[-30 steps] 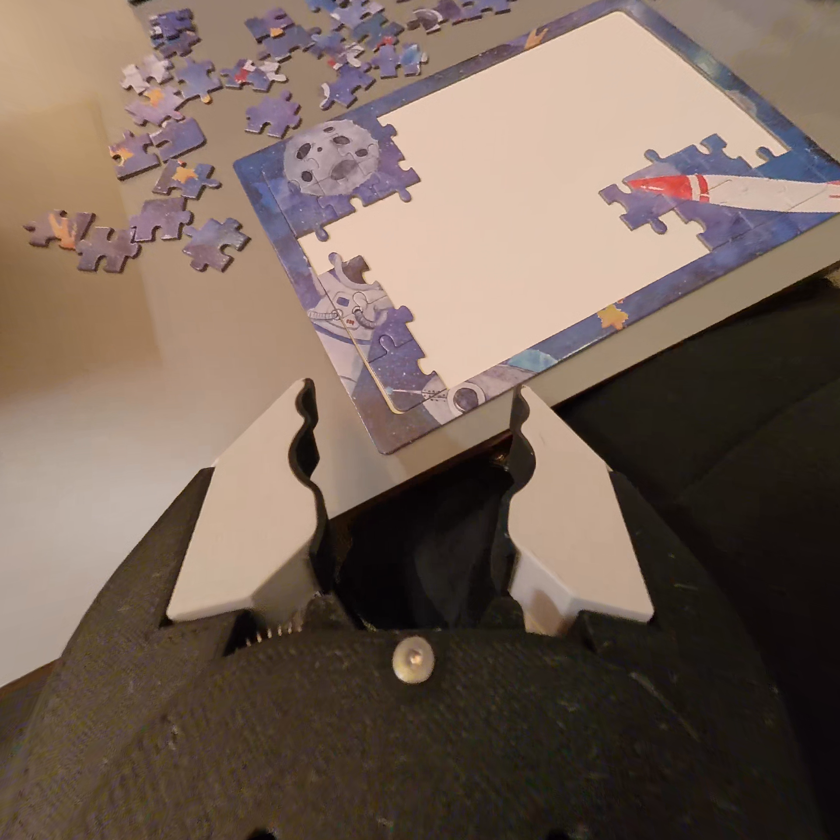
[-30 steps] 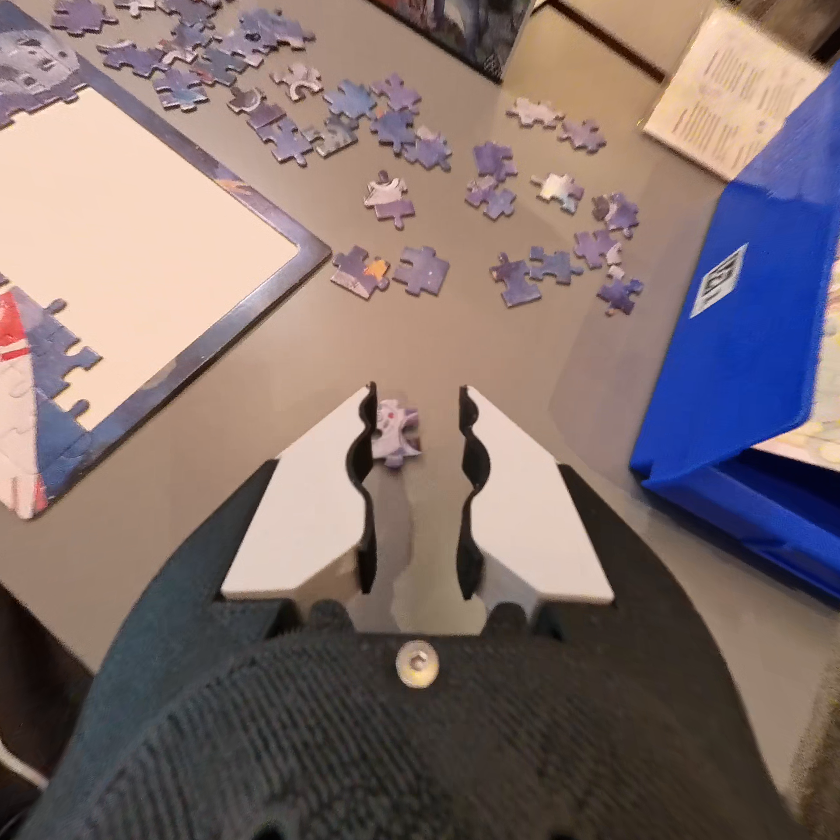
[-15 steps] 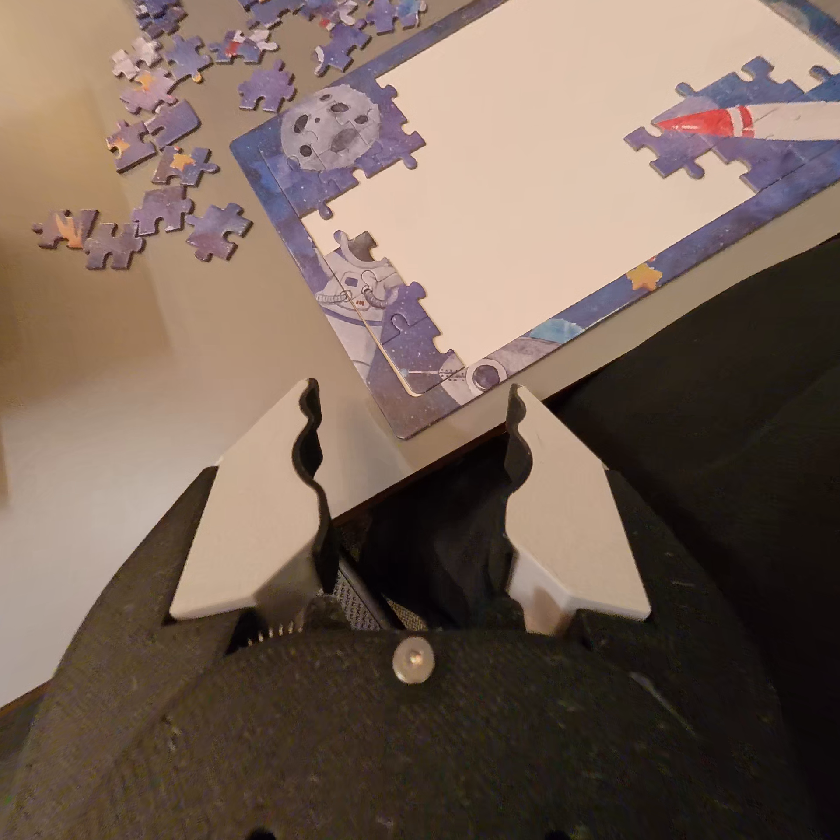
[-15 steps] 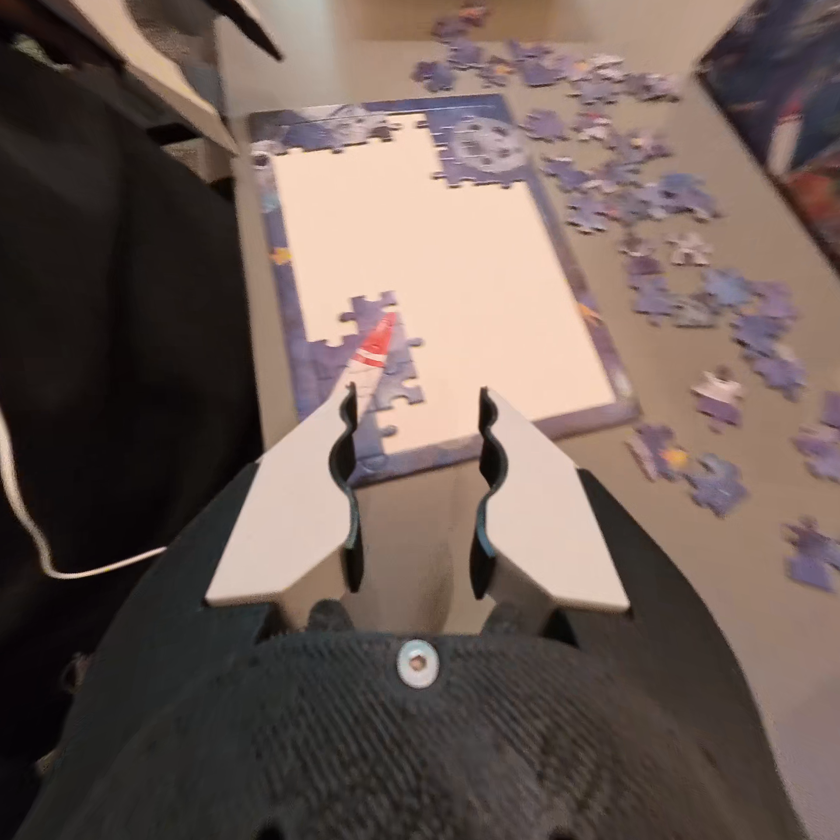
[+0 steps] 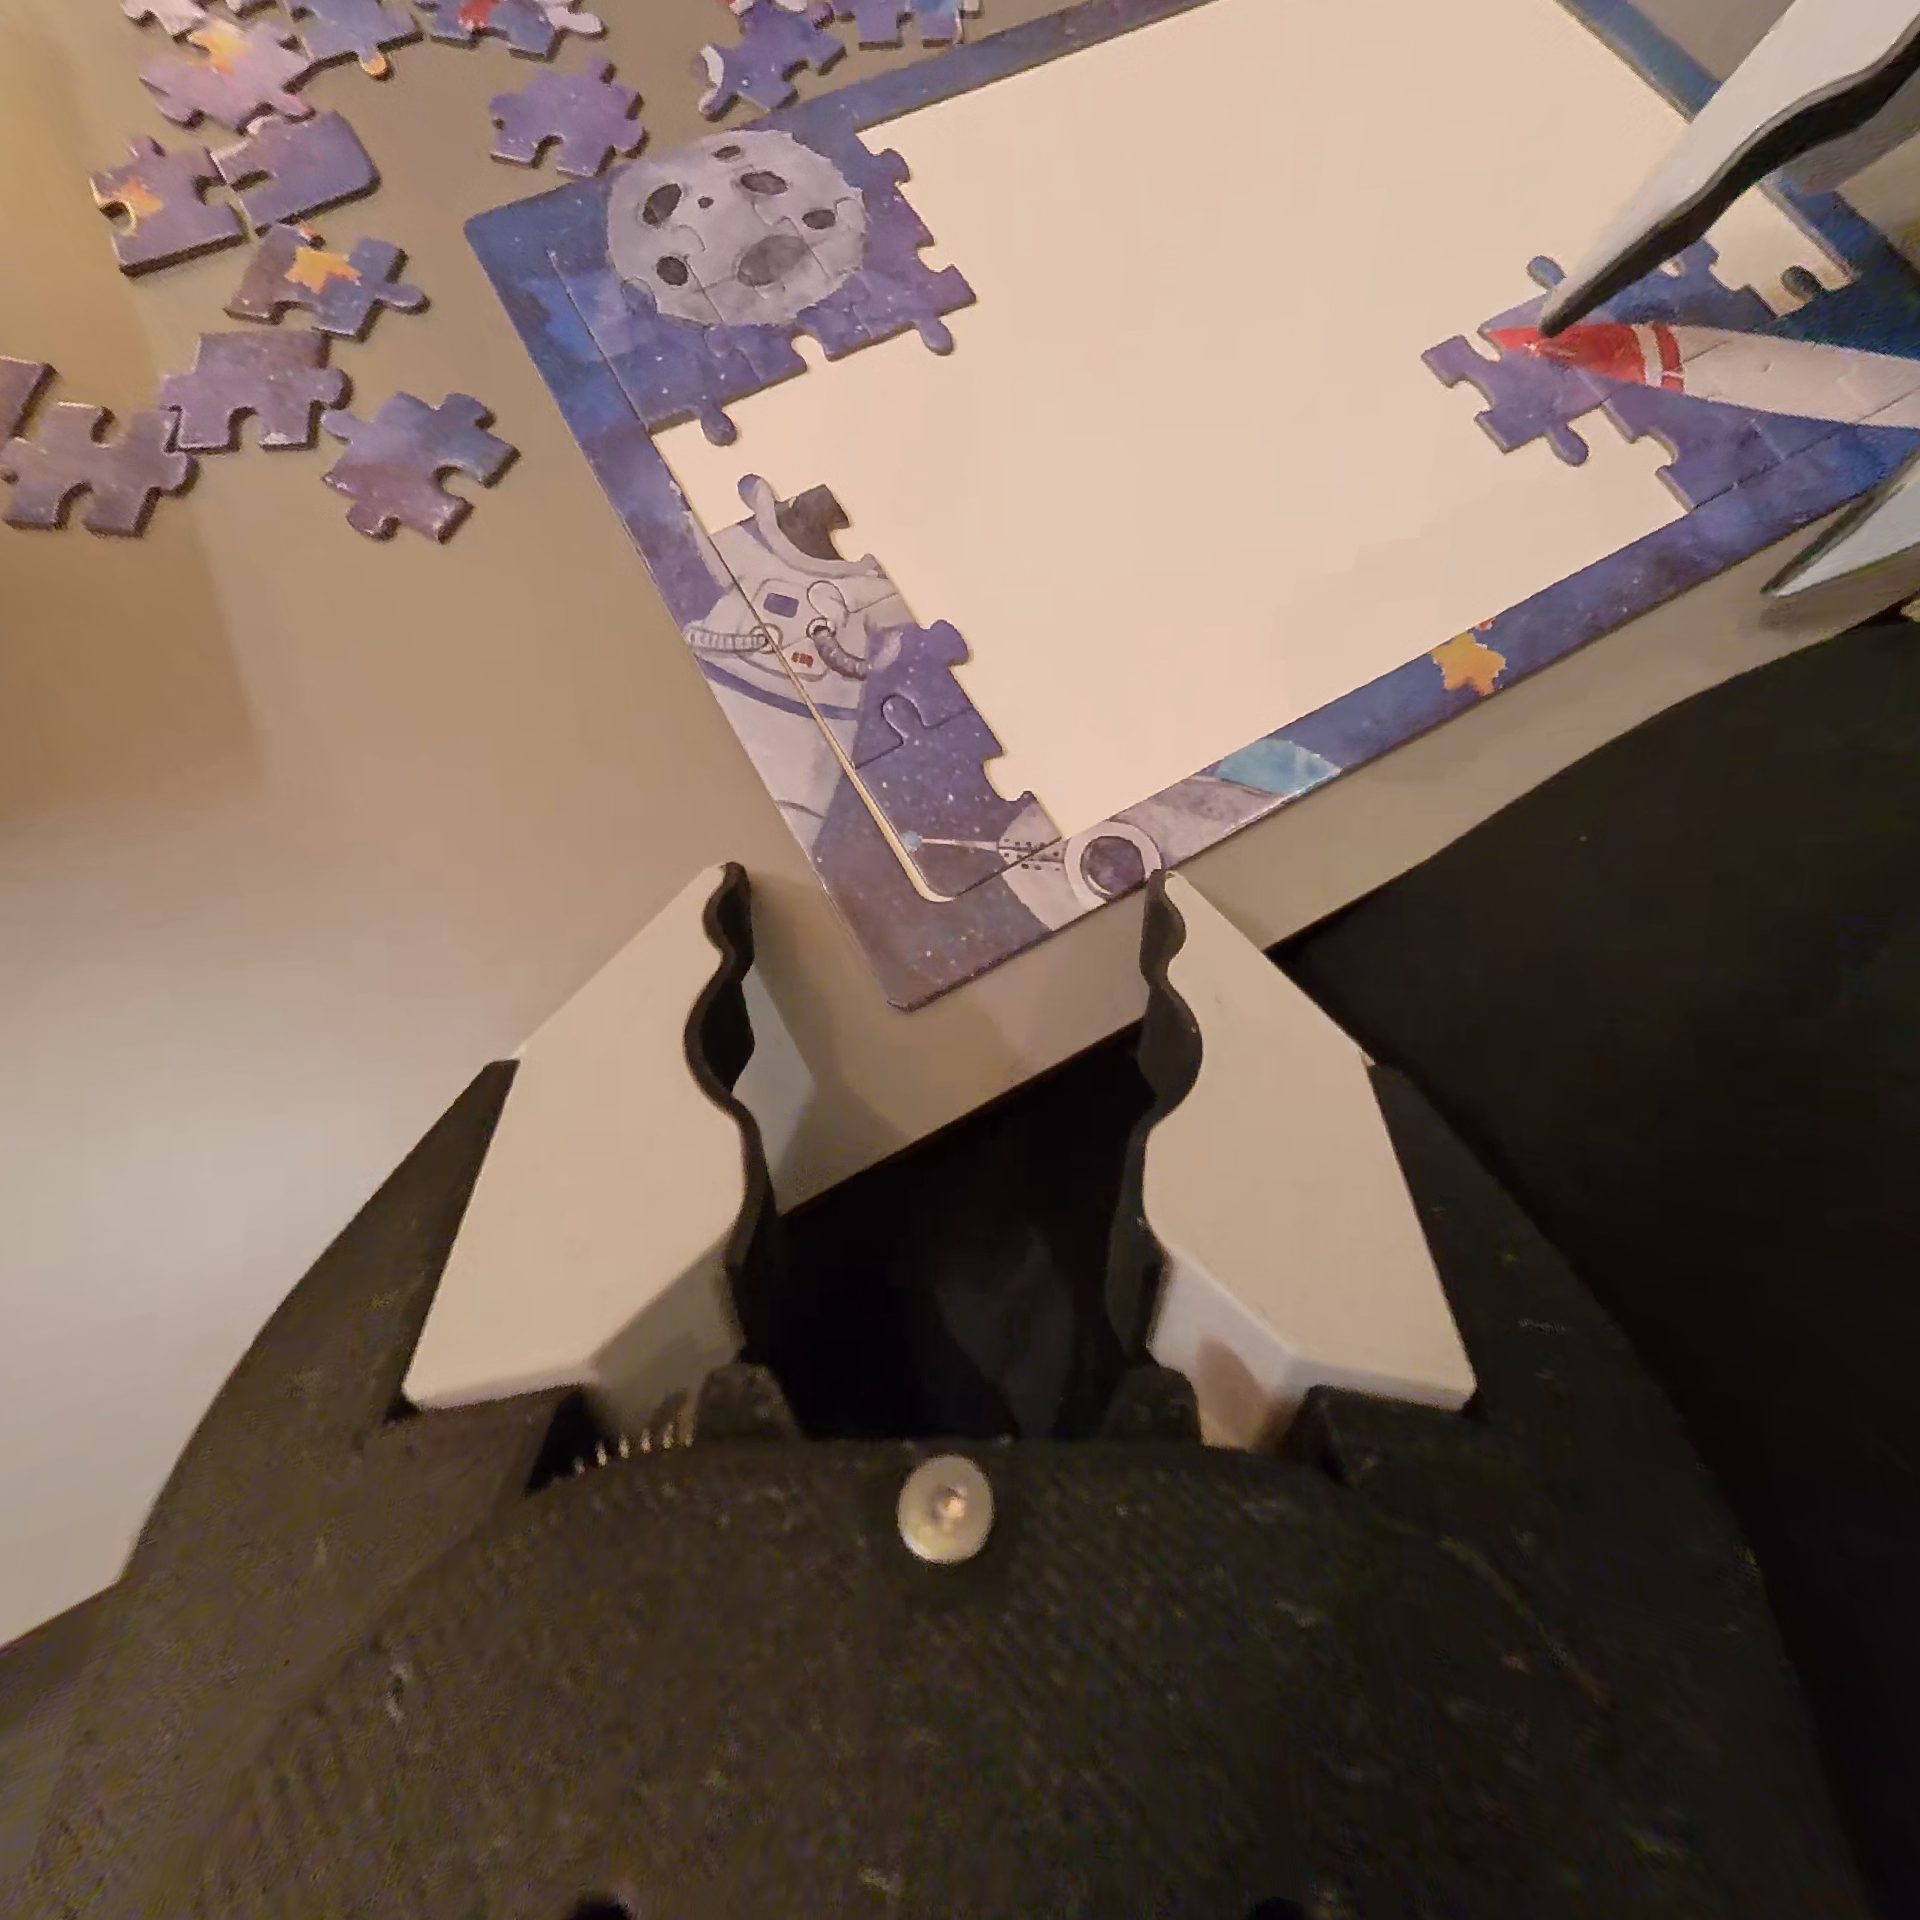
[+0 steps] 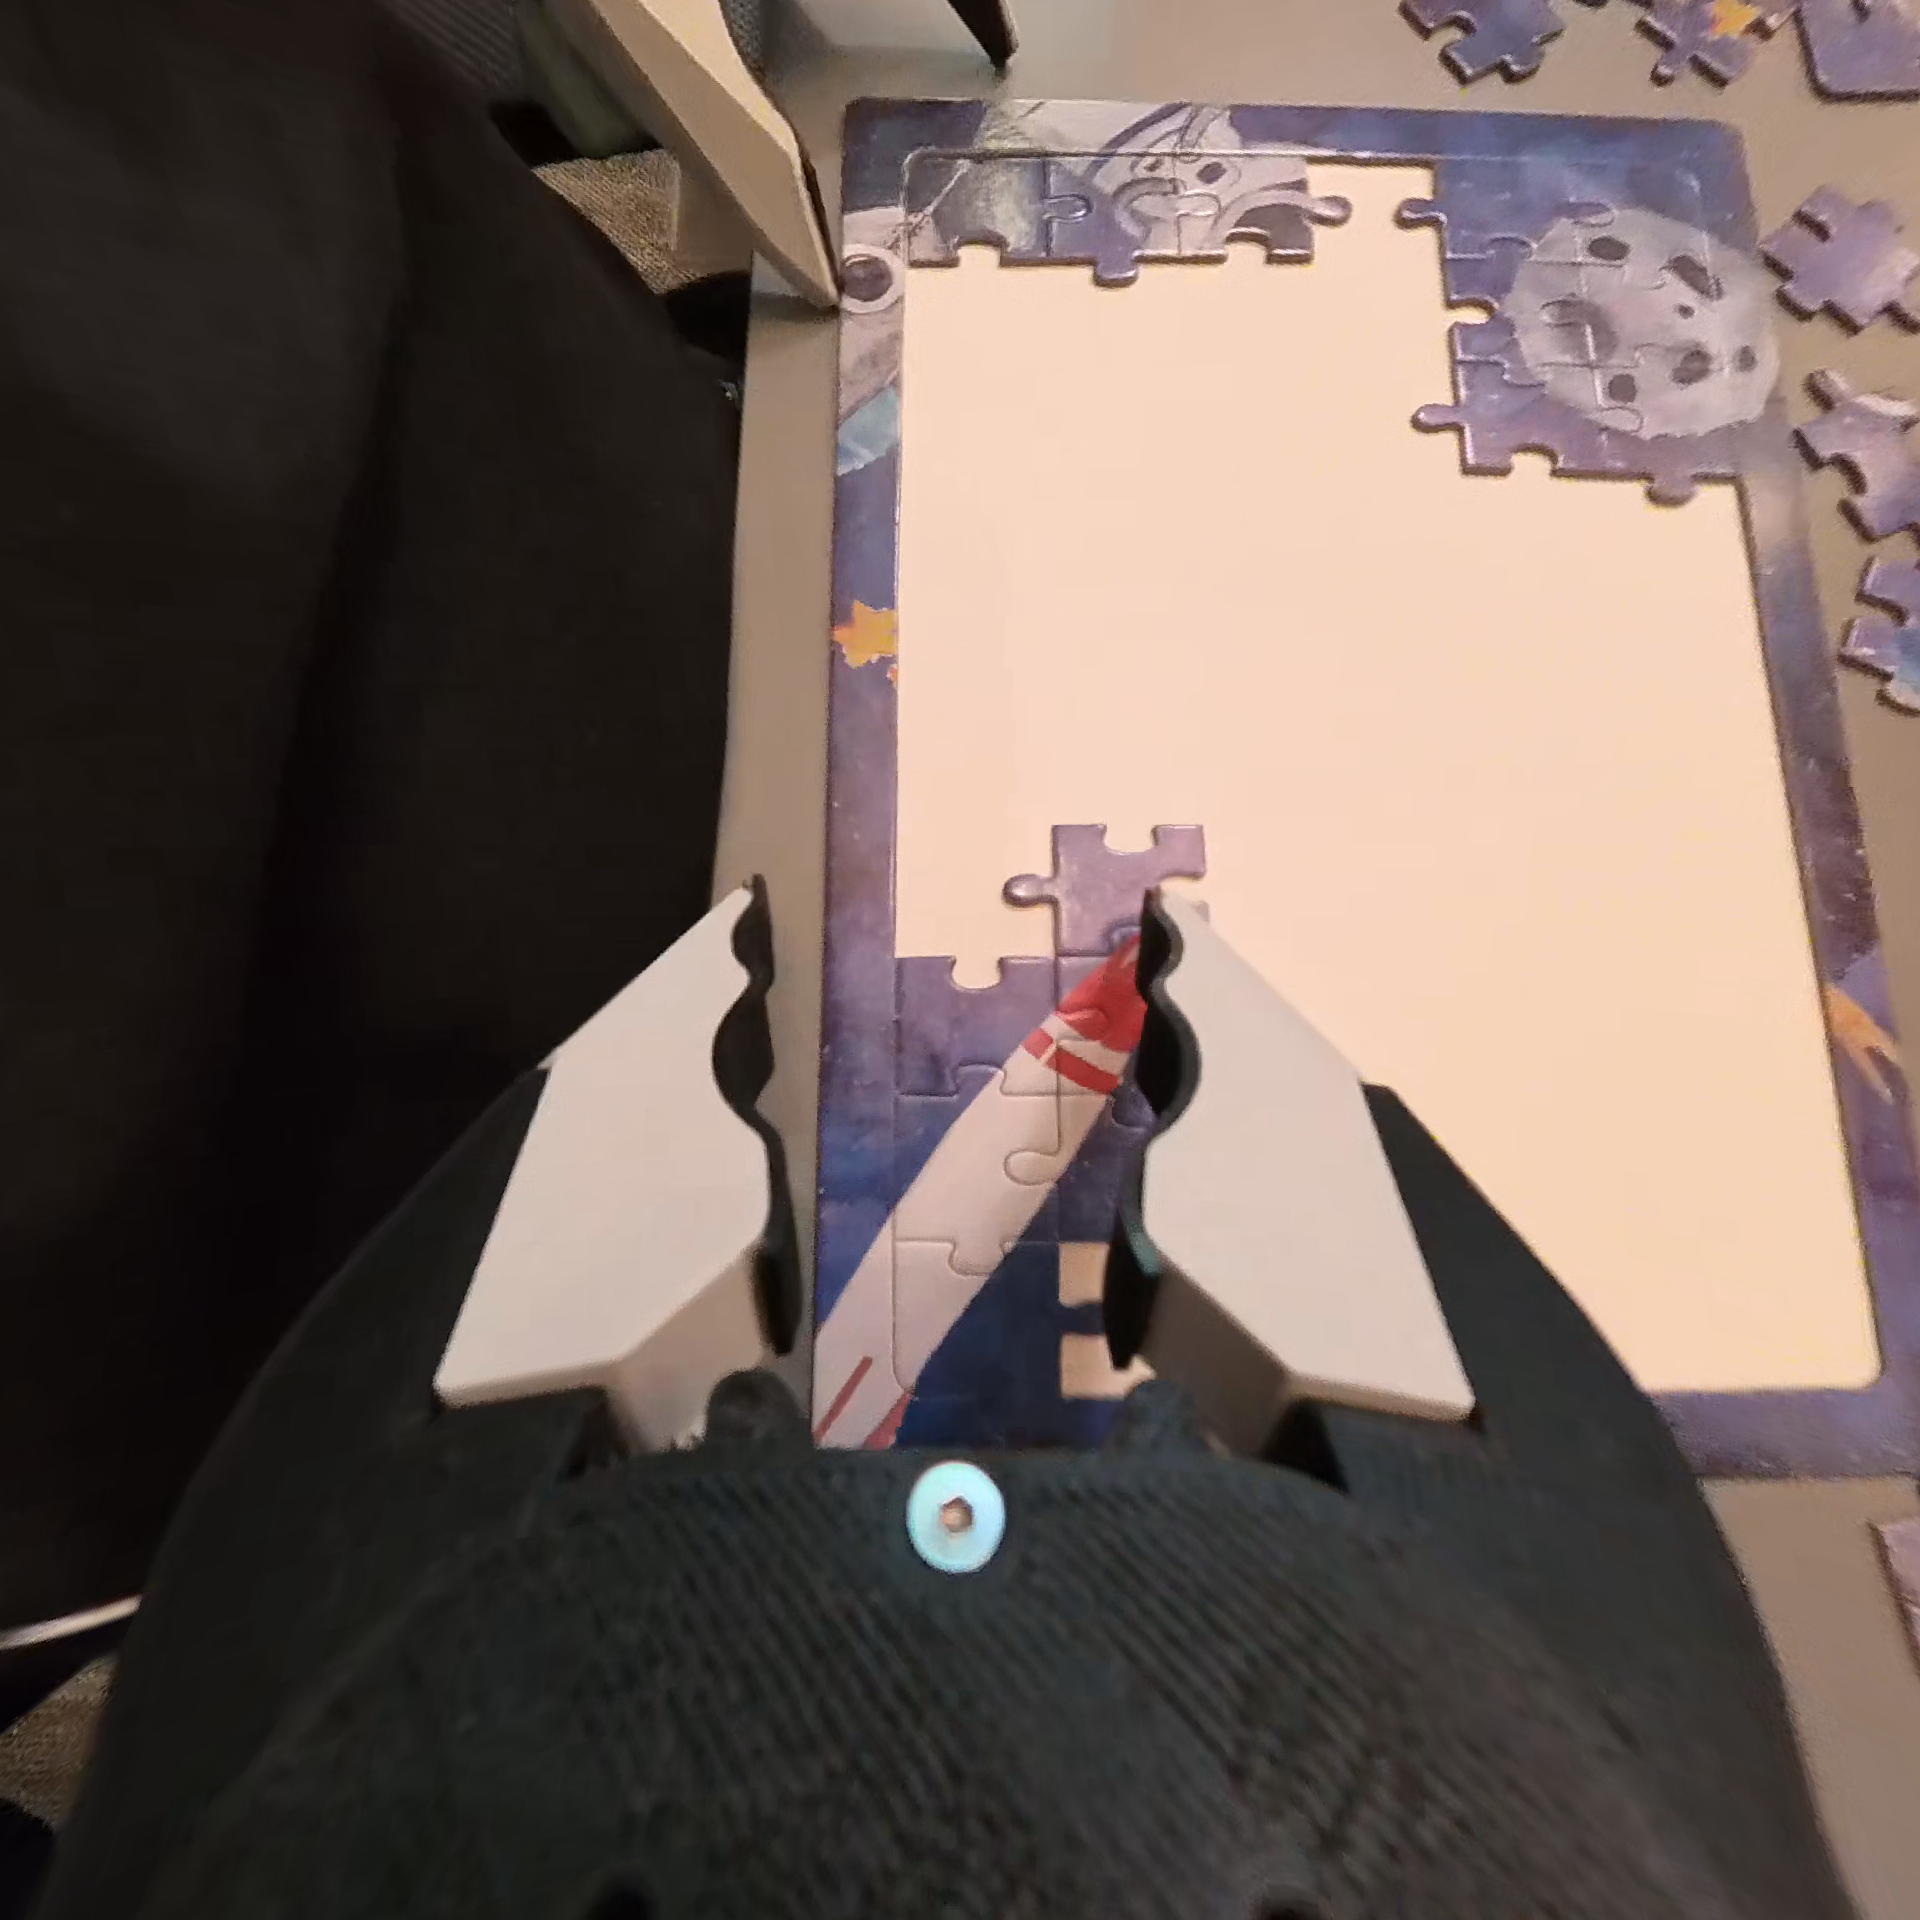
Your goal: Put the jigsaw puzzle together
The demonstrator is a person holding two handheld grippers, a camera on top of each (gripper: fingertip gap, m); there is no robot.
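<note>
Open room: white tray centre [image 6: 1351, 727] lay bare.
Obstacles: loose pieces [image 5: 260, 343] crowded the left table; right gripper [image 5: 1662, 436] overhung rocket corner.

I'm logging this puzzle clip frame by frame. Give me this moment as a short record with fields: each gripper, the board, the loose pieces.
left gripper: open, nothing between its fingers, at the table edge by the puzzle board's astronaut corner
right gripper: open, empty, over the rocket section; one fingertip close on the red nose
puzzle board: mostly bare; moon corner, astronaut and rocket assembled
loose pieces: scattered on the table beyond the board
</note>
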